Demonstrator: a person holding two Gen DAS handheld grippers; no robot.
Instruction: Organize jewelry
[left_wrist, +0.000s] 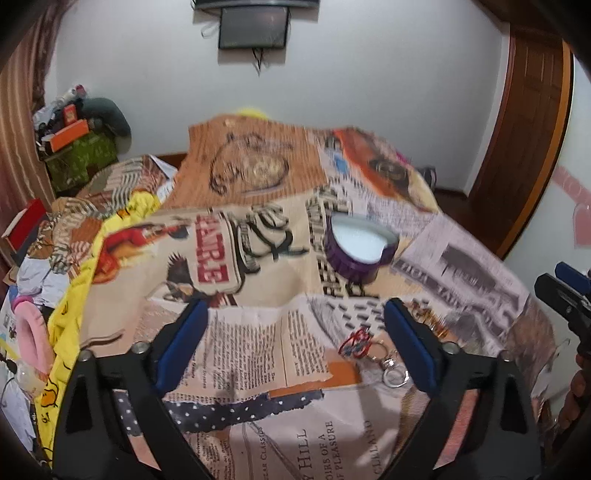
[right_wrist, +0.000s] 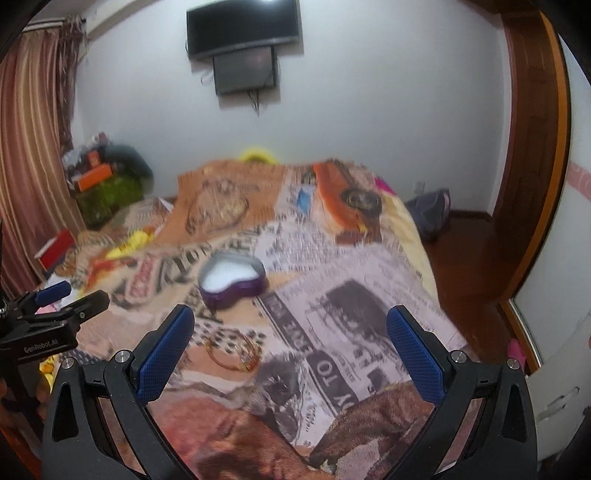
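Both grippers are hanging spread and empty; left gripper (left_wrist: 295, 339) is nearer, rings (left_wrist: 373, 350) lying just inside its right finger.

Left gripper (left_wrist: 295, 343): black angular arms, blue textured finger pads (left_wrist: 184, 339), silver round screws at the joints. Right gripper (right_wrist: 291, 354): same black frame, blue cross-hatched pads (right_wrist: 413, 354), silver screws; white "GenRobot.AI" lettering on the left unit's black body
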